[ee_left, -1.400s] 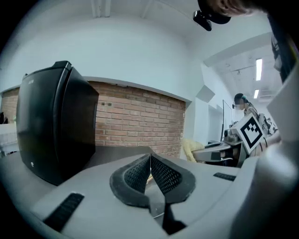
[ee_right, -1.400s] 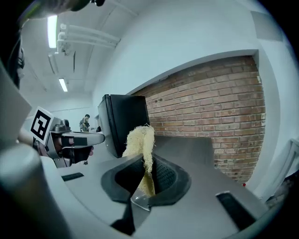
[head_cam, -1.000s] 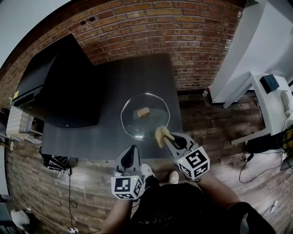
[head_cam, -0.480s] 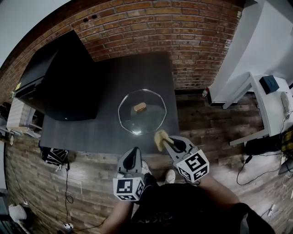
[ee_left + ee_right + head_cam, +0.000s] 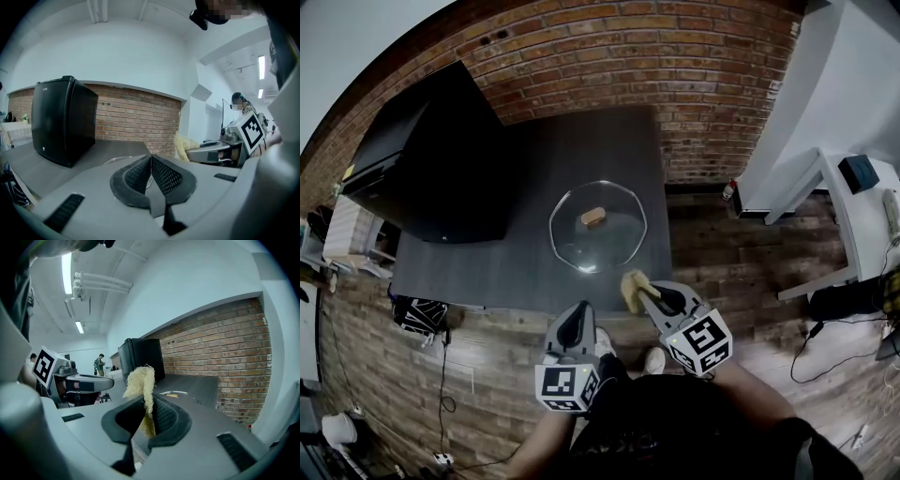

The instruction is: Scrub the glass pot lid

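Red brick wall (image 5: 675, 56) is being shown behind a dark table (image 5: 581, 150), which is standing on a wood-plank floor (image 5: 722, 253). A black fridge (image 5: 431, 159) is being carried by the left part of the table. The glass pot lid (image 5: 614, 246) is lying flat on the right half of the table, close to the near edge, with its tan knob (image 5: 593, 217) facing up. Nothing is being pressed against the lid; both grippers are being held short of it, at the near edge of the table.

A pale yellow fibrous scrubber (image 5: 631, 289) is being pinched by the right gripper (image 5: 642, 289). In the right gripper view the scrubber (image 5: 140, 380) is being clamped between the two dark pads, with its frayed top sticking up above them, and the lid (image 5: 176, 393) is being seen beyond it on the table. The scrubber is being held just beside the lid's near rim, apart from the glass.

The left gripper (image 5: 577, 307) is being held lower and further left, over the floor in front of the table. In the left gripper view its jaws (image 5: 151, 161) are being pressed together with nothing between them, and the fridge (image 5: 61, 122) is being seen at the left.
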